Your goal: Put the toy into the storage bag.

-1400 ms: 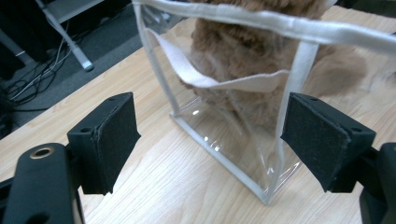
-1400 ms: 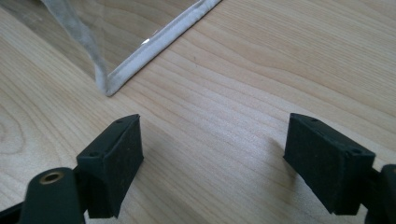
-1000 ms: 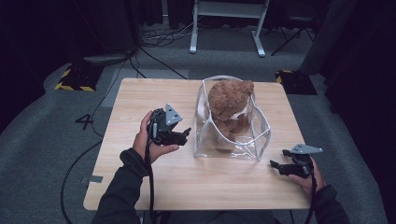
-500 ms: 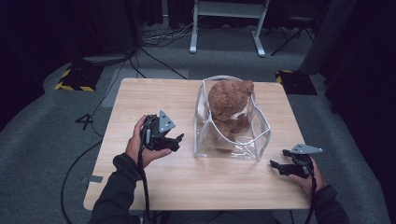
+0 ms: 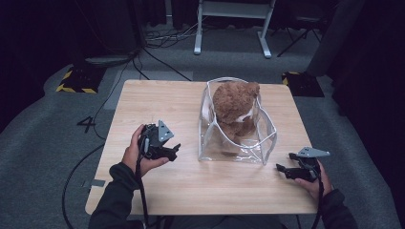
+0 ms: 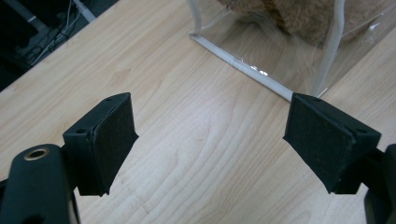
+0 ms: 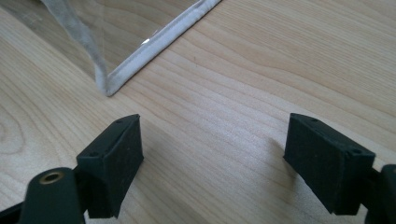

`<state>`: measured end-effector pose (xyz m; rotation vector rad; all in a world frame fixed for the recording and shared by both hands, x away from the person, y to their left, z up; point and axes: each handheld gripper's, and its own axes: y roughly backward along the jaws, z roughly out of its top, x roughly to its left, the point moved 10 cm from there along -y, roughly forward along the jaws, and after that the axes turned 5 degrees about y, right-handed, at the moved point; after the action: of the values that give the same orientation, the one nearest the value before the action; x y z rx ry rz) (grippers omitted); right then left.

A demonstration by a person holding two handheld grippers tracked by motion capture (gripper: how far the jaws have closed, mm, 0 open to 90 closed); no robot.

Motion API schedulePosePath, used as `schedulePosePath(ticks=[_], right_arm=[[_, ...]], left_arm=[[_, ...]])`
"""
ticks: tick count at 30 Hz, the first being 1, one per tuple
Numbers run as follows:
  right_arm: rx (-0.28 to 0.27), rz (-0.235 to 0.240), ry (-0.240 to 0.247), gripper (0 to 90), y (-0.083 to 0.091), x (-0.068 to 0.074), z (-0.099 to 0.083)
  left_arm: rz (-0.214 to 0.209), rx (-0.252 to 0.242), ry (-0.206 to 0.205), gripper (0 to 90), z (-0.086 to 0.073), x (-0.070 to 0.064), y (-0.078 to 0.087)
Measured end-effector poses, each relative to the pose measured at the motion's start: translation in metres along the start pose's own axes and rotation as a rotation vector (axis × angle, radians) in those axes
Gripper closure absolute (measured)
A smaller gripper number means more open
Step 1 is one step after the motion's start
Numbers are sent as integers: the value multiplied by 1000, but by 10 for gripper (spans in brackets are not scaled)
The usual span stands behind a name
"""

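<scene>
**Clear bag w/ teddy bear, right-centre of surface**

Clear bag [image 5: 236, 131], see-through plastic w/ pale trim, stands upright on the wooden surface [image 5: 157, 102], right of centre, nearer the far edge than the near one. Inside: a brown teddy bear [image 5: 235, 107], sitting upright, head poking above the bag's open top.

Left gripper [image 5: 168, 151] held in the person's left hand [image 5: 136, 155], just left of the bag, apart from it; fingers [image 6: 105, 140] spread wide, nothing between them. In left gripper view the bag's bottom trim runs across ahead of the fingers, bear fur visible thru the plastic.

Right gripper [image 5: 282, 169] held low near the surface's near right corner, beside the bag's near right corner, not touching. Fingers [image 7: 116, 161] spread, empty; right gripper view shows the bag's corner trim [image 7: 109, 84] just ahead.
</scene>
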<state>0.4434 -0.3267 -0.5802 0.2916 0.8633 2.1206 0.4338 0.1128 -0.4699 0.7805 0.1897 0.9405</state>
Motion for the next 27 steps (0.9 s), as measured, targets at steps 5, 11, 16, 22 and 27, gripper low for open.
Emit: schedulePosePath(ticks=[5, 11, 16, 22, 27], right_arm=[[0, 0, 0, 192, 0, 0, 0], [0, 0, 0, 192, 0, 0, 0], [0, 0, -1, 192, 0, 0, 0], [0, 0, 0, 192, 0, 0, 0], [0, 0, 0, 192, 0, 0, 0]], left_arm=[[9, 20, 0, 164, -12, 4, -3], [15, 53, 3, 164, -26, 7, -7], [12, 66, 18, 164, -37, 8, -9], [6, 87, 19, 165, -49, 9, -14], [5, 91, 25, 165, -57, 10, -17]])
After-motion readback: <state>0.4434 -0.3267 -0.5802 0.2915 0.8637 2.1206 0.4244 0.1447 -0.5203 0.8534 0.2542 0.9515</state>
